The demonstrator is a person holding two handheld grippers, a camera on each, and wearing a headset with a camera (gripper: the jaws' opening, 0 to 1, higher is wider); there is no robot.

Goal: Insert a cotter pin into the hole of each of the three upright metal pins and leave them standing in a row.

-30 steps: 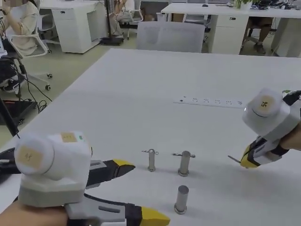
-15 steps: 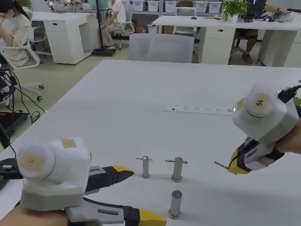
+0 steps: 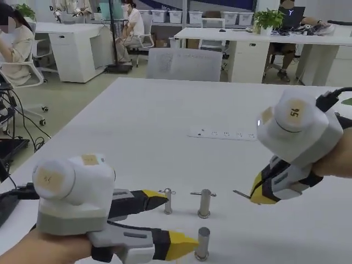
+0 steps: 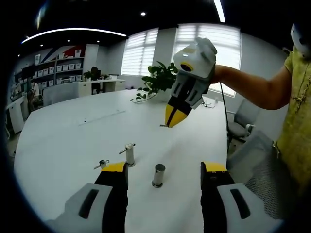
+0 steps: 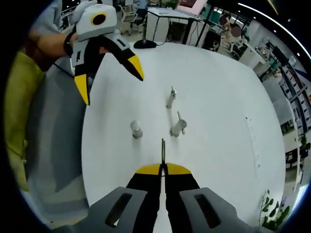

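The right gripper (image 3: 254, 193) is closed on one cotter pin (image 3: 240, 193), held in the air to the right of the bare metal pin (image 3: 202, 243). The left gripper (image 3: 179, 223) gapes wide and empty, just left of it. Three grey upright pins stand here. The two behind the bare one, the left fitted pin (image 3: 168, 201) and the right fitted pin (image 3: 204, 203), each carry a thin cotter pin crosswise.

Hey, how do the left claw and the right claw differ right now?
The left claw is open and empty; the right claw is shut on a cotter pin. The left claw sits low beside the metal pins; the right claw hangs higher above the table. Both have yellow tips.
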